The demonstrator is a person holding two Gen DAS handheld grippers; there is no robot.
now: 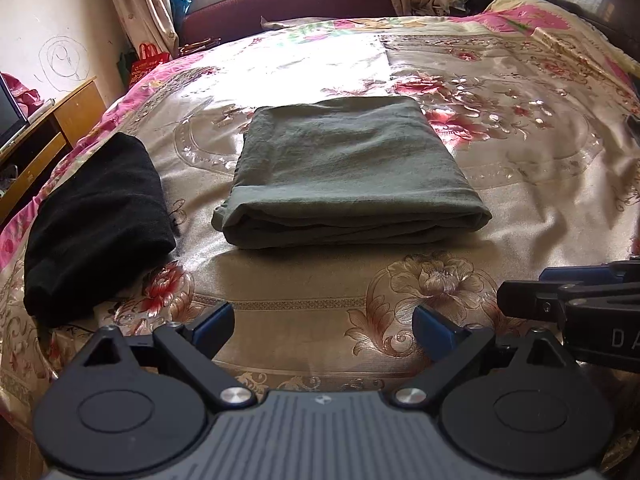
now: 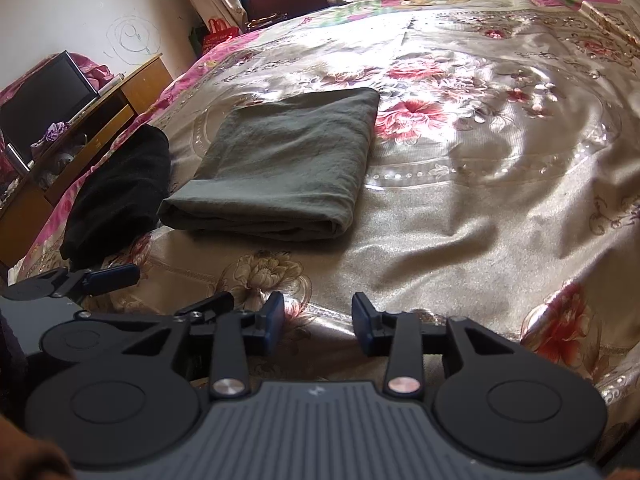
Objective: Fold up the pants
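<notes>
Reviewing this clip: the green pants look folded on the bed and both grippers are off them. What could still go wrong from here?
1. The green pants show loose layered edges at the near side; a nudge there could likely undo the fold.
2. The black garment lies close beside the pants near the bed's edge, so moving the pants that way might knock it off.
3. The left gripper and right gripper, both open and empty, sit close together and could bump each other.

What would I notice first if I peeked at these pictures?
The folded olive-green pants sitting neatly in the middle of the shiny flowered bedspread. Just to their left lies a folded black garment near the bed's edge. Up close, both grippers' fingers stand apart, holding nothing.
</notes>
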